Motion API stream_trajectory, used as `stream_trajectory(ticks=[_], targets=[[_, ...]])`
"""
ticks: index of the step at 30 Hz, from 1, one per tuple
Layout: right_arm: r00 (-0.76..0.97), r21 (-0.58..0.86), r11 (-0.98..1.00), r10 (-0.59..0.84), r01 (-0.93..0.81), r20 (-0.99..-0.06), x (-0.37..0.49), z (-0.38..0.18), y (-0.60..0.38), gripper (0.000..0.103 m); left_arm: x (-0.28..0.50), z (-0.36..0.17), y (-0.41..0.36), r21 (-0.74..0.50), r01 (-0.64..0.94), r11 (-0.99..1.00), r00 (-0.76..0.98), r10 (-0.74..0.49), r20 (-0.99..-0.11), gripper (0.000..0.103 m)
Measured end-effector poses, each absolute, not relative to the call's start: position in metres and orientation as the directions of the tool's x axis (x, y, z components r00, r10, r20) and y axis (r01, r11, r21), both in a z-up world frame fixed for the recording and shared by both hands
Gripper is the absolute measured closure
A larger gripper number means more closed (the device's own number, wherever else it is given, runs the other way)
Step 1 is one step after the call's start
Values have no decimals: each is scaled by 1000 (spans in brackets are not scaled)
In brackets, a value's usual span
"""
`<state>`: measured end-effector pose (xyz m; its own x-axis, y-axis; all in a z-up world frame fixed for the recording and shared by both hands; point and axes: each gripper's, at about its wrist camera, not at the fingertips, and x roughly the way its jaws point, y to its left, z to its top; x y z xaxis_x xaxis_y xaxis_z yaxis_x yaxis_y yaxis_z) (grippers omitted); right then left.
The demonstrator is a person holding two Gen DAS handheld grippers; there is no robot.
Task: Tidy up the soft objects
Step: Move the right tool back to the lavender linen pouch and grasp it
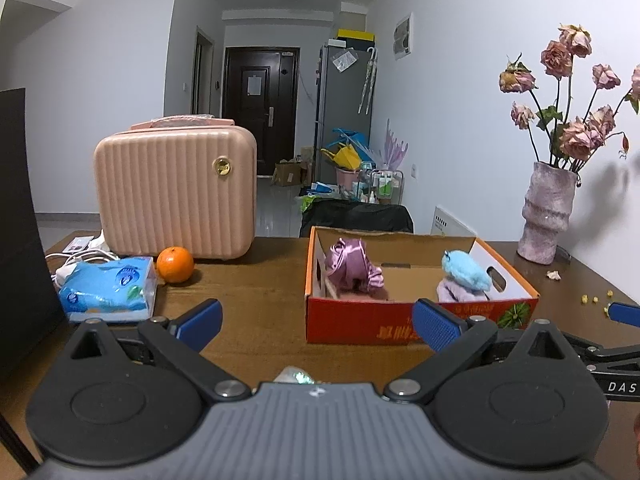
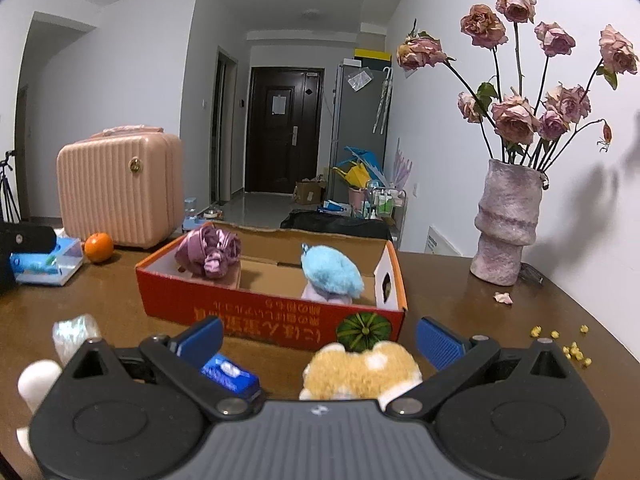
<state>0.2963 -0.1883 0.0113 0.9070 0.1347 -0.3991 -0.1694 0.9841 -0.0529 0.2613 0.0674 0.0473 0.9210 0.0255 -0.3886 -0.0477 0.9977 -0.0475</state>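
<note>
Plush toy (image 2: 362, 372), tan and fluffy, lies on the table between the wide-spread fingers of the right gripper (image 2: 319, 340), at 6 o'clock from the red cardboard box (image 2: 256, 312); likely next pick. Close low around its body, lift clear of the box wall, and drop it between the purple satin bundle (image 2: 210, 254) and blue plush (image 2: 332, 274); the left gripper (image 1: 316, 322) hangs wide and empty.

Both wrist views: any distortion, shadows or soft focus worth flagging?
Left wrist view: strong fisheye bending of the walls, dark vignette in the top right corner; the vase throws a soft shadow on the wall. Right wrist view: same bowing, dark corners at the top; the tan plush toy between the open right claw fingers looks slightly soft, the cardboard box sharp.
</note>
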Motion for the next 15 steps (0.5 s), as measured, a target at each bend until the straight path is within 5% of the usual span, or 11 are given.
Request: stream_trajectory(ticks=[15], targets=[[897, -89, 982, 114, -167, -428, 261, -8, -201, 0, 229, 31, 62, -64, -18, 998, 916, -9, -401, 0]])
